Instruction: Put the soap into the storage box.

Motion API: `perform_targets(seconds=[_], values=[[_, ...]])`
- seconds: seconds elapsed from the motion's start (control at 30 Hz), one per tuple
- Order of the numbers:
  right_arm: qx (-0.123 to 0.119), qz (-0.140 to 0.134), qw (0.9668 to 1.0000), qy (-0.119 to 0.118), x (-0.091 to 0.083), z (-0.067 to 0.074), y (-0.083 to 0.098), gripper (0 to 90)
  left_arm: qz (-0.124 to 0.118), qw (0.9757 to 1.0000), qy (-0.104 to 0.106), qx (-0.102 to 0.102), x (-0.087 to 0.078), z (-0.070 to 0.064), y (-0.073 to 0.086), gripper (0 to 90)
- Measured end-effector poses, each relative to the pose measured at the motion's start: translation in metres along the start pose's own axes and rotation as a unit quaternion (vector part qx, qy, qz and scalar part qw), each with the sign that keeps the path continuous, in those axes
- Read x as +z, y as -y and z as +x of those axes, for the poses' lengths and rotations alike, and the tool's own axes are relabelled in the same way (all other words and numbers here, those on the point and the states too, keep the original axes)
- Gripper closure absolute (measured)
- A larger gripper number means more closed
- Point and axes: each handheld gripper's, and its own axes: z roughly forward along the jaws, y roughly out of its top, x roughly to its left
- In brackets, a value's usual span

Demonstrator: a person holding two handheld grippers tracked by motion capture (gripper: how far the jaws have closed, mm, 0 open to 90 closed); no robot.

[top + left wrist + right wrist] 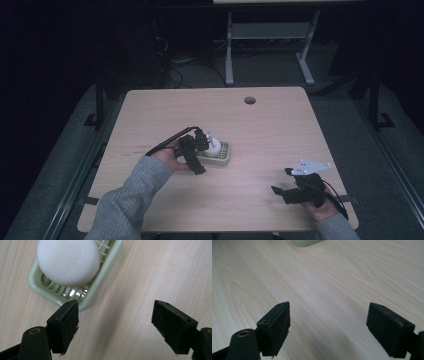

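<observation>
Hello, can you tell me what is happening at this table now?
A person works at a wooden table with a hand-held gripper in each hand. The left hand-held gripper is open, beside a pale green soap dish in which a white soap bar lies; it holds nothing. The right hand-held gripper is also open, above bare table near the front edge.

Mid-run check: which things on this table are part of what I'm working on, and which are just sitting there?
In the job:
- white soap bar, lying in the dish
- pale green soap dish, slatted
- left gripper, open, beside the dish

Not in it:
- right gripper, open over bare table
- round hole near the table's far edge
</observation>
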Motion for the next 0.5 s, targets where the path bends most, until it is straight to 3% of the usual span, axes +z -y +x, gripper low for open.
perform_targets(seconds=[0.23,0.5], values=[[0.002,0.003,1.0000,-0.001,0.001,0.000,0.000,18.4,-0.010,0.9999,-0.004,-0.003,0.002,-0.008,0.011,21.3],[0.001,0.003,1.0000,0.000,0.001,0.000,0.000,18.4,-0.021,0.9997,-0.010,0.010,0.000,-0.021,0.018,21.6]])
